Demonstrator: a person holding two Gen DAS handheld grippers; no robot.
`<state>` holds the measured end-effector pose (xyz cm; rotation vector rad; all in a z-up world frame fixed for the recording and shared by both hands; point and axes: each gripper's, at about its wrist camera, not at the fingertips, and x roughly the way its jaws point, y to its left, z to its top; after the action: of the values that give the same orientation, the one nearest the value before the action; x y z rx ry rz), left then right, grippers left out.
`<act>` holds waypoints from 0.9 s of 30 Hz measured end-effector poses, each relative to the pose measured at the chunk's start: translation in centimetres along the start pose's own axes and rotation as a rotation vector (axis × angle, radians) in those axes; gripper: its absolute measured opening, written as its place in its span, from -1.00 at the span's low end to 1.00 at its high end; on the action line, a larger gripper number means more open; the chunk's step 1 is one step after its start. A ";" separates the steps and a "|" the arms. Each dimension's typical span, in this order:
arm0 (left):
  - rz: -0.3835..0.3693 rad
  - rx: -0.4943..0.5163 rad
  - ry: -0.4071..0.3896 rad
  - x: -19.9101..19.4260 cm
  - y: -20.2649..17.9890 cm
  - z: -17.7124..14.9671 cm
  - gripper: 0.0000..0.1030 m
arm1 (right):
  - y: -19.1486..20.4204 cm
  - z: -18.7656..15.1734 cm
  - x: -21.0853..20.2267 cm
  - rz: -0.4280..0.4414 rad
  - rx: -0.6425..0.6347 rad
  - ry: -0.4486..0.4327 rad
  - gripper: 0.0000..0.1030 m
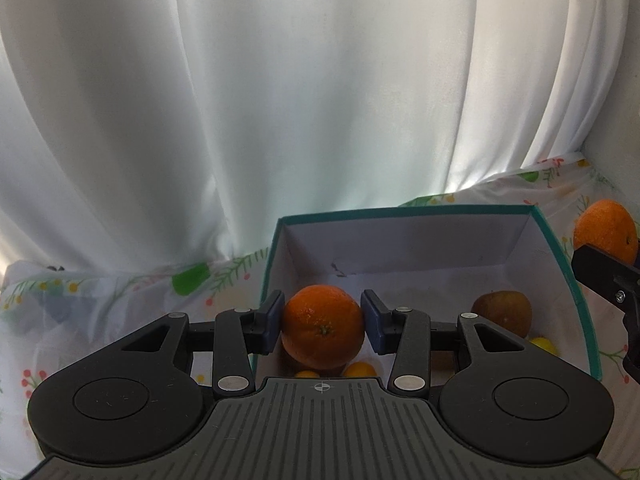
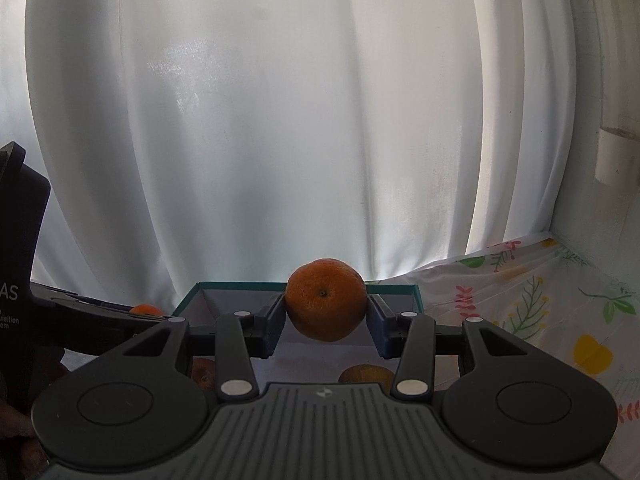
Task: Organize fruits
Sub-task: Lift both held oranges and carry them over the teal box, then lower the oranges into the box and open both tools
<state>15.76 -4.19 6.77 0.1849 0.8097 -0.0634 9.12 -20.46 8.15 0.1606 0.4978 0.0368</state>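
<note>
White curtains (image 1: pixel 280 100) are hanging across the whole background of the left wrist view, and below them a flowered cloth (image 1: pixel 120 292) is covering the surface. I am holding the left claw (image 1: pixel 323 322) over the near left corner of a teal-rimmed box (image 1: pixel 560 248) with a pale inside. Its blue pads (image 1: pixel 276 314) are pinching an orange (image 1: pixel 323 326) from both sides, stem end facing me, up off the box floor. Under that orange, two small orange-yellow fruits (image 1: pixel 360 369) are lying in the box; I cannot tell what kind they are. Further right inside, a dull reddish-brown apple (image 1: pixel 502 312) is sitting near the right wall, with a small yellow fruit (image 1: pixel 544 346) just beside it. At the right edge, a second orange (image 1: pixel 606 228) is showing outside the box, gripped in the black fingers of the right claw.

Curtains (image 2: pixel 280 120) are filling the right wrist view too, with the flowered cloth (image 2: pixel 540 300) running off to the right. I am holding the right claw (image 2: pixel 326 318) in front of the box (image 2: pixel 416 292), its pads pinching the second orange (image 2: pixel 326 300) level with the far rim. Below it, a brownish fruit (image 2: pixel 366 374) and another reddish one (image 2: pixel 204 372) are lying on the box floor, partly hidden by the claw. At the left edge, the body of the left claw (image 2: pixel 24 240) is showing, and a sliver of its orange (image 2: pixel 145 310) is peeking out.
</note>
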 end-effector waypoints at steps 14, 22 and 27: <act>-0.035 -0.005 0.127 4.0 0.7 -2.1 -0.10 | -0.4 -3.2 3.1 -0.037 -0.013 0.125 -0.14; -0.045 0.008 0.171 5.4 0.3 -2.7 -0.10 | -0.5 -4.3 4.6 -0.044 -0.022 0.178 -0.14; -0.047 0.011 0.188 6.0 0.2 -2.9 -0.10 | -0.5 -4.7 5.1 -0.046 -0.025 0.201 -0.14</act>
<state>17.87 -3.33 0.54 0.1835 1.0019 -0.0959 11.38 -19.90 1.58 0.1213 0.7009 0.0142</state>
